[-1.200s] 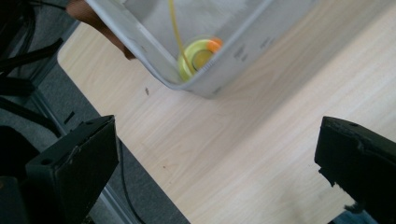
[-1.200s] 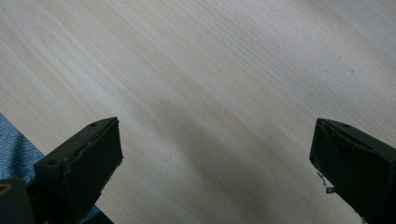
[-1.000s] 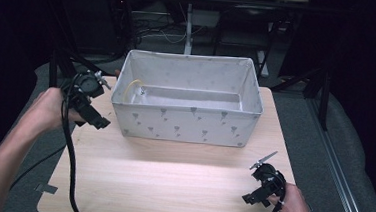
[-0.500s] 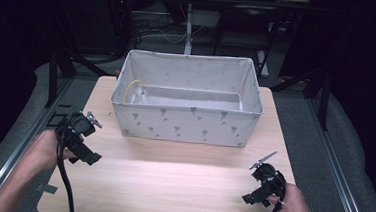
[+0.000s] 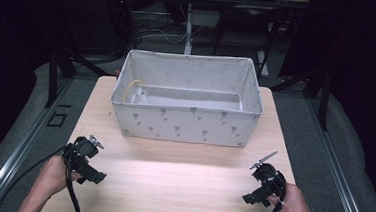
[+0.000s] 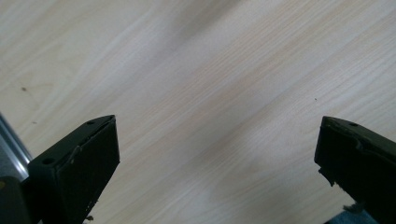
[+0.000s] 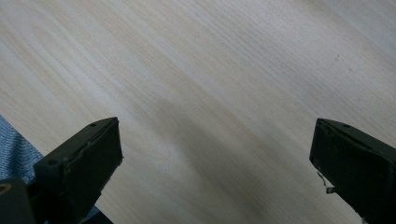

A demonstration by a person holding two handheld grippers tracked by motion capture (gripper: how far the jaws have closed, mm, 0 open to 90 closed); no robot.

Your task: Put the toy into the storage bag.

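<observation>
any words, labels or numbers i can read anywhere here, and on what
None can be read. The fabric bin carries only a small repeated grey print, no lettering. The table is bare wood. The left gripper and right gripper show plain black jaws without markings.

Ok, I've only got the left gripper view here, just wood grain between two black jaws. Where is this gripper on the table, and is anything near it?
Observer: The left gripper sits by the table's near left corner, held in the person's left hand, with bare wood around it.
Operator: Anything else on the table?
Observer: A grey fabric bin stands at the far middle, its top open, with something small and yellow inside at its left end.
Operator: And the other gripper?
Observer: The right gripper is by the near right corner; in the right gripper view its jaws stand wide apart over bare wood.
</observation>
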